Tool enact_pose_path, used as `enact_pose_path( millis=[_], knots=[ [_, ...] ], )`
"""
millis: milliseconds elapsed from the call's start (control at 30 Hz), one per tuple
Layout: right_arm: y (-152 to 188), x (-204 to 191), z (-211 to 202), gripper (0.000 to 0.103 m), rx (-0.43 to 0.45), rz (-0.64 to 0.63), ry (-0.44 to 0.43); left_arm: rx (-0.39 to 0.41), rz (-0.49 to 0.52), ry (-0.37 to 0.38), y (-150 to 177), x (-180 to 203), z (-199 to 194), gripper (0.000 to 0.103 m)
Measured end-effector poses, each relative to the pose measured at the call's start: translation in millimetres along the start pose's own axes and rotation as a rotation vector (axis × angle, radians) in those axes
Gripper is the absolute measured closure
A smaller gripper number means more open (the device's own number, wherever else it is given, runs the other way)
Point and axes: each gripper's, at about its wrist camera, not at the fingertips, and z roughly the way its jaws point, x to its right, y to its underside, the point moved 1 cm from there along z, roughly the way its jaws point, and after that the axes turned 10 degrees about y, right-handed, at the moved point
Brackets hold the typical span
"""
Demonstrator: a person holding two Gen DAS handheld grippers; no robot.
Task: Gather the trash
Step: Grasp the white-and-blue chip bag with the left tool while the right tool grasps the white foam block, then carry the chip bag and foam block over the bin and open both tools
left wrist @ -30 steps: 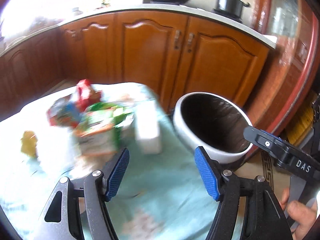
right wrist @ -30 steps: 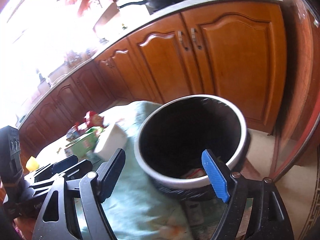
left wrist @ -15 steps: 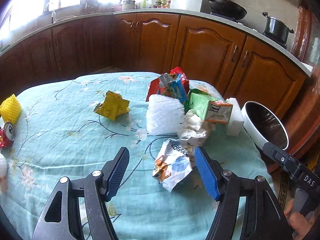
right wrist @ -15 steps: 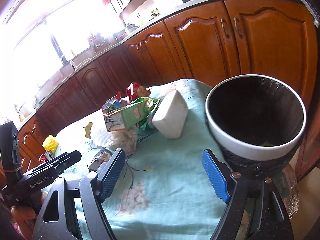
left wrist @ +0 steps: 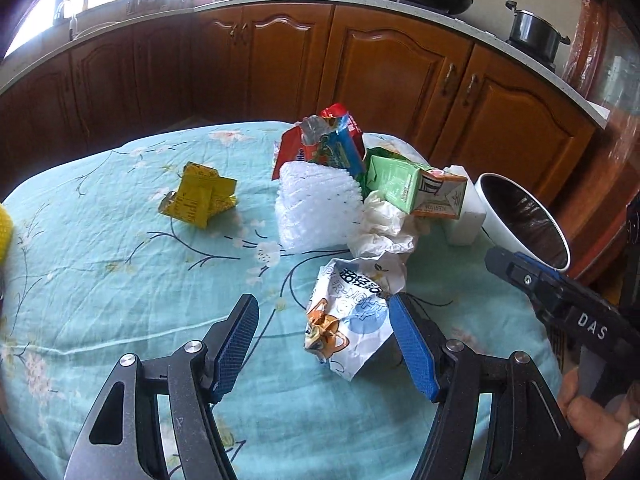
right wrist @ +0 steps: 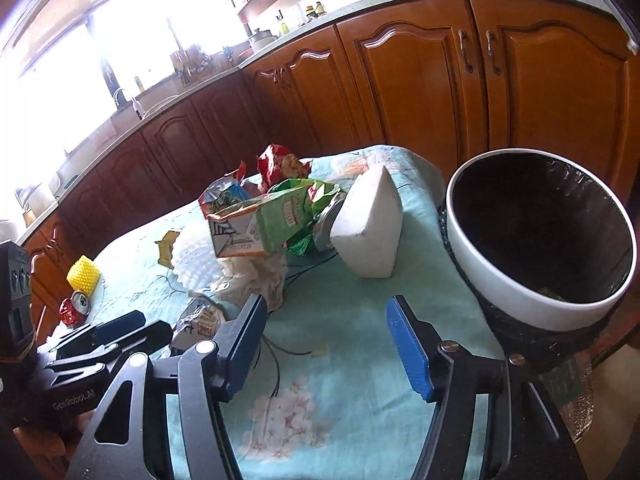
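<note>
Floral teal cloth covers the desk, wooden kitchen cabinets behind; left gripper fingers open, right gripper fingers just narrowing, empty; bin bottom hidden past the desk's edge.

My right claw, on its arm: "DAS"
My left claw, on its arm: "GenRobot.AI"
White snack bag: Chinese characters and Latin letters, not fully legible to me
Carton: small print, unreadable

In the left view the yellow sponge is cut off at the left edge, and the bin hides partly behind the right gripper — lower right. In the right view the window, upper left, is blown out; the bin's contents are too dark to tell.
</note>
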Motion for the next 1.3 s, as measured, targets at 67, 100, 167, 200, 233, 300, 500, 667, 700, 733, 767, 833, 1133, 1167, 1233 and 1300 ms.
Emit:
enact_pose_path(
  millis=[67, 100, 167, 200, 233, 300, 500, 667, 700, 733, 767, 833, 1133, 1167, 1233, 1300],
  knots=[
    [-7, 5, 6, 0.044, -0.001, 0.002, 0.018, -0.014, 0.011, 0.004, 0, 1, 6, 0.036],
    [-10, 6, 10, 0.045, -0.005, -0.003, 0.031, -0.020, 0.013, 0.005, -1, 1, 10, 0.036],
    [-16, 4, 20, 0.047, -0.010, -0.022, 0.046, -0.032, 0.008, 0.005, -2, 0, 19, 0.036],
    [-19, 3, 25, 0.048, -0.015, -0.031, 0.056, -0.035, 0.004, 0.006, -3, -2, 26, 0.036],
    [-21, 3, 31, 0.050, -0.019, -0.036, 0.061, -0.039, 0.001, 0.007, -3, -1, 30, 0.036],
    [-25, 1, 41, 0.052, -0.028, -0.046, 0.069, -0.053, -0.009, 0.004, -4, -2, 40, 0.036],
    [-30, 4, 61, 0.067, -0.051, -0.053, 0.080, -0.089, -0.033, 0.038, -5, -8, 62, 0.061],
    [-25, 5, 46, 0.071, -0.027, -0.055, 0.065, -0.077, -0.029, 0.051, -5, -10, 62, 0.069],
    [-23, 5, 41, 0.071, -0.022, -0.056, 0.059, -0.072, -0.026, 0.053, -4, -8, 60, 0.070],
    [-21, 6, 35, 0.071, -0.017, -0.056, 0.053, -0.066, -0.021, 0.053, -4, -5, 56, 0.071],
    [-19, 5, 30, 0.071, -0.014, -0.055, 0.048, -0.059, -0.015, 0.053, -3, -3, 52, 0.071],
    [-14, 6, 20, 0.071, -0.009, -0.049, 0.035, -0.046, 0.001, 0.052, -1, 3, 45, 0.071],
    [8, 15, -19, 0.071, 0.010, -0.023, 0.003, -0.018, 0.060, 0.091, 3, 36, 25, 0.071],
    [8, 17, -22, 0.071, 0.013, -0.021, 0.003, -0.016, 0.067, 0.096, 3, 40, 24, 0.071],
    [9, 22, -28, 0.071, 0.018, -0.013, 0.006, -0.015, 0.080, 0.103, 2, 47, 20, 0.071],
    [9, 29, -34, 0.071, 0.024, -0.004, 0.010, -0.014, 0.090, 0.108, 1, 52, 21, 0.071]
  ],
)
